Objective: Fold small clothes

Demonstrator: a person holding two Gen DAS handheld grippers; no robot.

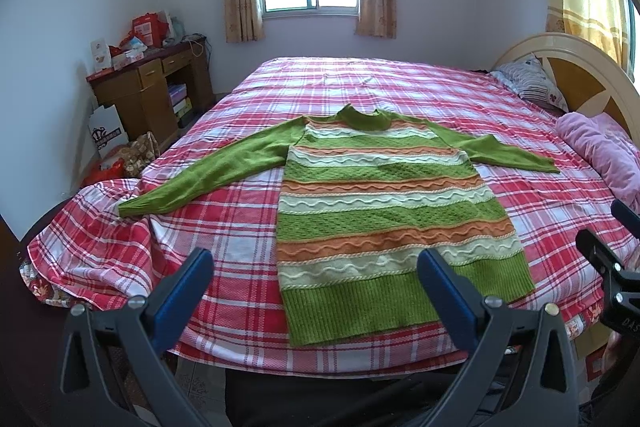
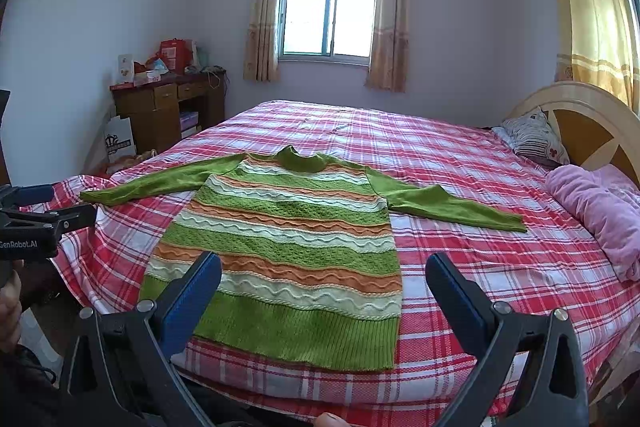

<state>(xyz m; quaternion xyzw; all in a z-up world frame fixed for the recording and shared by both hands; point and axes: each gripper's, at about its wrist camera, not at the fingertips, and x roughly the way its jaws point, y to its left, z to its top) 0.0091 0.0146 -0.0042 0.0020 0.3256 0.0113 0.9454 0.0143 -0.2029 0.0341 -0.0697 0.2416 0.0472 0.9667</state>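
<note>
bedroom, with plaid-sheeted bed filling most of it, used as broad flat folding surface. striped green sweater spread face up near the close edge, sleeves out sideways, probably for easy reach. left gripper and right gripper hovering short of the hem, both spread wide, holding nothing.

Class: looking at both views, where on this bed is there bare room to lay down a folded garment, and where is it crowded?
The widest bare patch is the plaid sheet beyond the sweater, toward the window. Another lies between the sweater's right sleeve and the pink blanket. It is crowded at the headboard, with the blanket and pillow. Both grippers, left and right, hover with jaws open.
</note>
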